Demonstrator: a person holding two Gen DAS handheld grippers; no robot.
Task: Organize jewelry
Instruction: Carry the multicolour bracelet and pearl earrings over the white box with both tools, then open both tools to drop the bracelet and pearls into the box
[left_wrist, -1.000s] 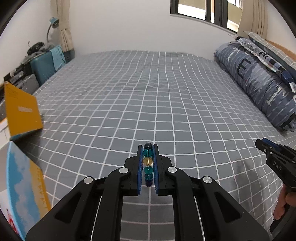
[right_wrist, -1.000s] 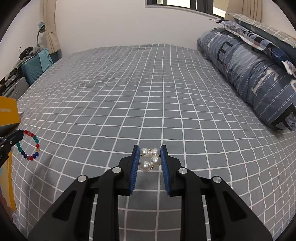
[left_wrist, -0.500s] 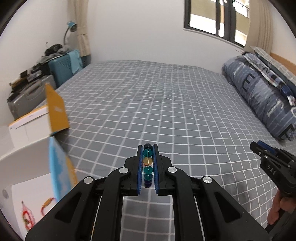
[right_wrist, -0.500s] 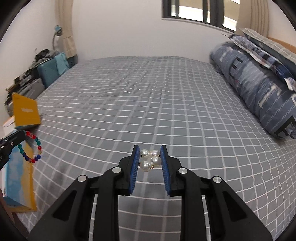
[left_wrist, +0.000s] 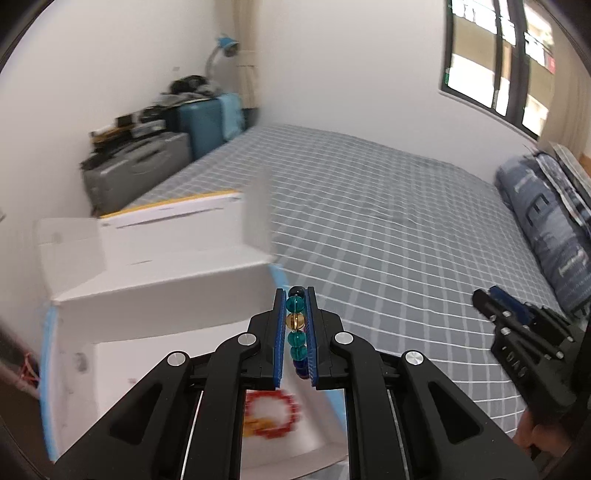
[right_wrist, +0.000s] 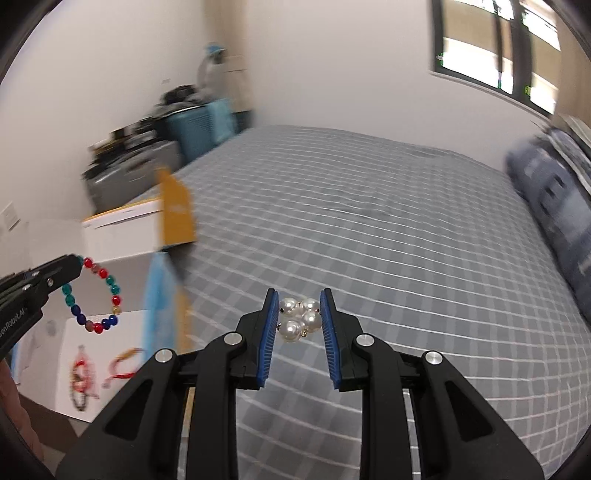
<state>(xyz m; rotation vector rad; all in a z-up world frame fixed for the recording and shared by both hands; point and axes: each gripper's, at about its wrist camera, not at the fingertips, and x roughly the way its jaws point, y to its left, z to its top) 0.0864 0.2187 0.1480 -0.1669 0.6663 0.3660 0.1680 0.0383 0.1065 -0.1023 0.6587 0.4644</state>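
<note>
Beaded bracelet (left_wrist: 296, 328) was pinched between the nearly closed pads of the left gripper (left_wrist: 295, 295), its loop hanging above the open white box (right_wrist: 122, 229). The right gripper (right_wrist: 299, 295), narrowly parted, clamped a pearl cluster (right_wrist: 300, 318) over the checked bedsheet (right_wrist: 388, 240).

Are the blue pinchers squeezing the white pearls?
Touching. The right wrist view shows the right gripper with both blue pads pressed against the pearl cluster.

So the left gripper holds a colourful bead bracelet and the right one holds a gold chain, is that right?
Not quite. The left gripper does hold the bead bracelet, but the right gripper holds a cluster of white pearls, not a gold chain. The right wrist view shows it.
</note>
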